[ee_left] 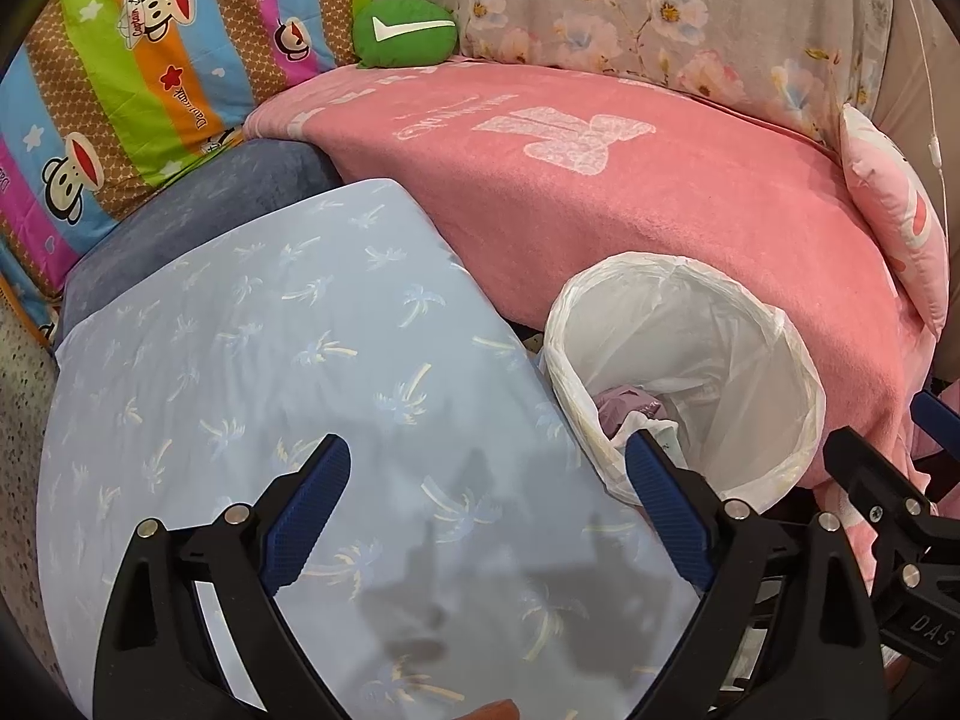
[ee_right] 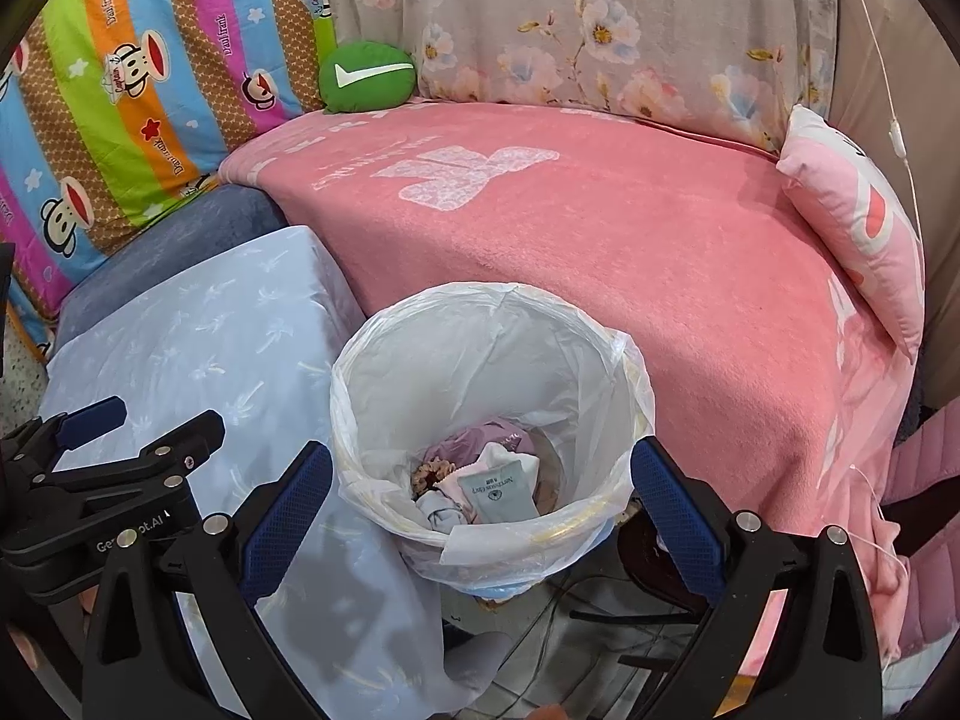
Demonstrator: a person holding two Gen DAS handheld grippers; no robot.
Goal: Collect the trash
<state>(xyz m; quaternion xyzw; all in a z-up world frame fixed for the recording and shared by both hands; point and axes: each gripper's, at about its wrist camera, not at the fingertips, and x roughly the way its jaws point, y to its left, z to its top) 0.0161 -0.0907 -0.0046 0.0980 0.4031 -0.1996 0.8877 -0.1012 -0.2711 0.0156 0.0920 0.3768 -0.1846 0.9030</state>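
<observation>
A round bin lined with a white plastic bag stands on the floor between the light blue covered surface and the pink bed. Inside lie a grey-green tube, a purple wrapper and crumpled tissues. My right gripper is open and empty, its jaws spread on either side of the bin's near rim. My left gripper is open and empty above the light blue cloth, left of the bin. The right gripper also shows at the right edge of the left wrist view.
A pink blanket covers the bed behind the bin. A green cushion, a striped cartoon quilt, a floral cloth and a pink pillow lie around it. Cables lie on the floor below the bin.
</observation>
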